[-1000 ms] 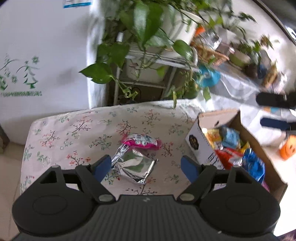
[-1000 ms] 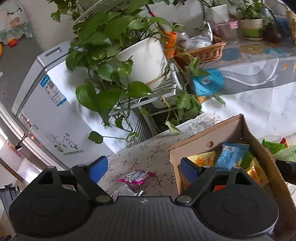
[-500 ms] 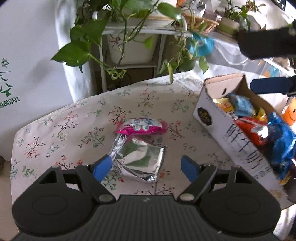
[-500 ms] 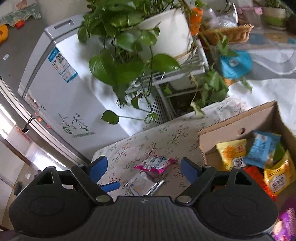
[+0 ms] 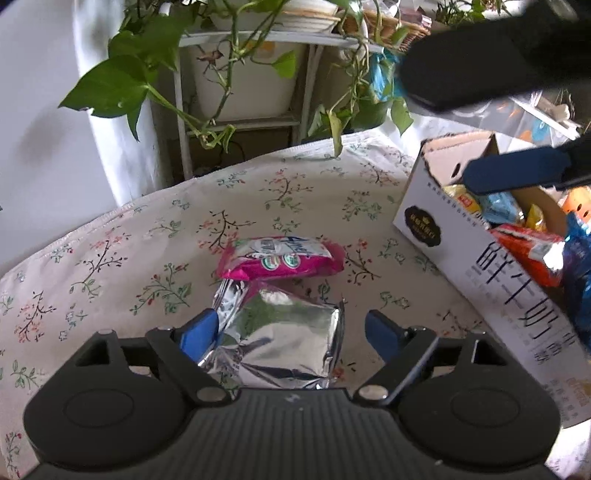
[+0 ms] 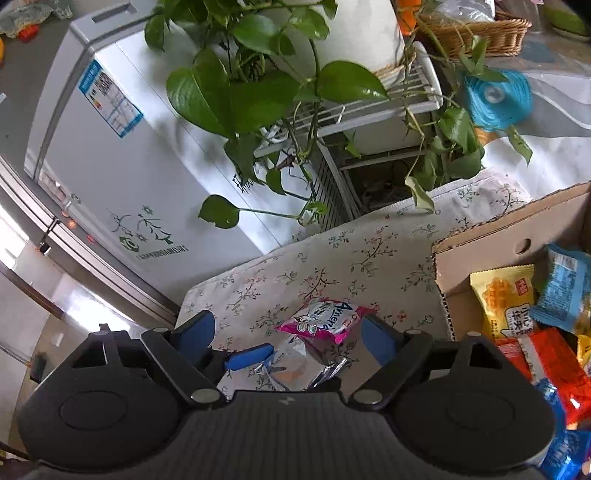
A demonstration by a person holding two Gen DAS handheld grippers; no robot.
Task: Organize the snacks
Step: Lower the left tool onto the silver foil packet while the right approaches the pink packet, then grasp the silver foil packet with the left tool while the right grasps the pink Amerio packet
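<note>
A small table covered with a floral cloth stands in front of a white fridge and a white plant rack whose trailing green leaves hang over the table's far edge. Beyond the rack sit a wicker basket and a blue spool. On the cloth lie a pink snack pack and, touching its near side, a silver foil packet. A cardboard box full of wrapped snacks stands at the right. The left gripper is opening, its fingers either side of the foil packet without pressing it. The right gripper stands wide and empty above the pink pack.
</note>
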